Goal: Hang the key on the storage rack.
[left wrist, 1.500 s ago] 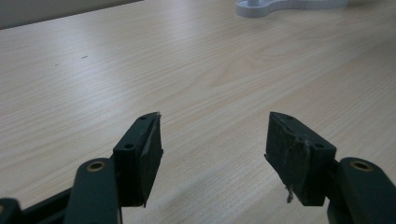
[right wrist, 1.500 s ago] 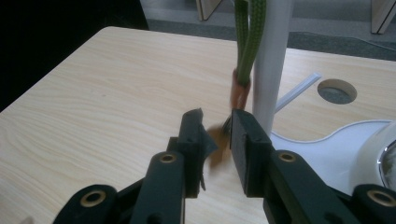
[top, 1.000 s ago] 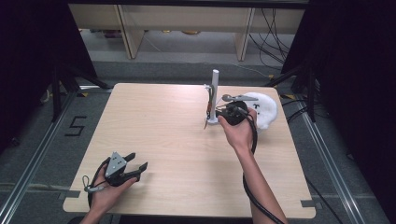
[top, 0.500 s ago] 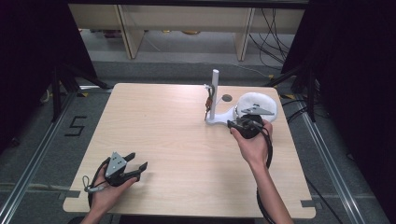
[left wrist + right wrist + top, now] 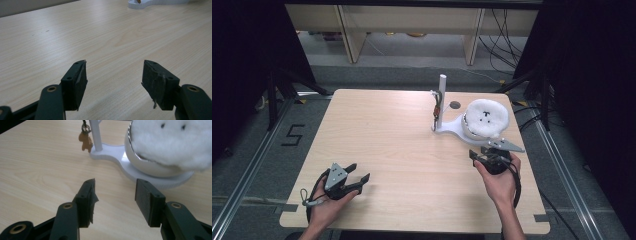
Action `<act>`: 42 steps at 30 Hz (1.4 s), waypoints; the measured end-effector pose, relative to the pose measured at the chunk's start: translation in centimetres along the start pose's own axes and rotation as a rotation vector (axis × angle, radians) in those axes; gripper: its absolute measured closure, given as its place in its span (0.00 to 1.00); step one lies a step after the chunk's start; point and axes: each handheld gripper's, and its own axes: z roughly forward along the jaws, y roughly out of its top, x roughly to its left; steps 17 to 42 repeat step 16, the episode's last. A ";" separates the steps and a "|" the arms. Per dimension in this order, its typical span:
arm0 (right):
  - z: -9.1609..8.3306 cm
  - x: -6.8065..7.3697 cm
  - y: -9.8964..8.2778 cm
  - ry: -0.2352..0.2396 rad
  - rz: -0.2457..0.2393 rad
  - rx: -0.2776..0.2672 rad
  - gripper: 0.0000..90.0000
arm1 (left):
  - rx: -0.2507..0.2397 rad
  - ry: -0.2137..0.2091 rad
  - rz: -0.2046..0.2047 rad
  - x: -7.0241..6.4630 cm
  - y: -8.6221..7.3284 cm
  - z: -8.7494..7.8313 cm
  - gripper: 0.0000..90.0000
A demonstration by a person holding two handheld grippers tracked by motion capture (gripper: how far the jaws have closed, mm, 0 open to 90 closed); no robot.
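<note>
On floor (image 5: 272, 150) beside table (image 5: 377, 130), "5" (image 5: 295, 135)

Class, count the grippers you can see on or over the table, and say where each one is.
2. The left gripper is at the table's near left, jaws open and empty. The right gripper is at the near right, just in front of the white stand, jaws open and empty.

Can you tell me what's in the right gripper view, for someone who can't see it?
Two black jaws of the right gripper stand open over a wooden table, nothing between them. Ahead, a white stand holds a fluffy white ball; a small brown charm hangs by its post.
</note>
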 end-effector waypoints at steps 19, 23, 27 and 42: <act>-0.3 -1.0 -5.8 0.001 0.020 -0.030 0.55 | -0.002 -0.007 -0.002 0.0 0.0 0.1 0.40; -0.3 -1.0 -5.8 0.001 0.020 -0.030 0.55 | -0.002 -0.007 -0.002 0.0 0.0 0.1 0.40; -0.3 -1.0 -5.8 0.001 0.020 -0.030 0.55 | -0.002 -0.007 -0.002 0.0 0.0 0.1 0.40; -0.3 -1.0 -5.8 0.001 0.020 -0.030 0.55 | -0.002 -0.007 -0.002 0.0 0.0 0.1 0.40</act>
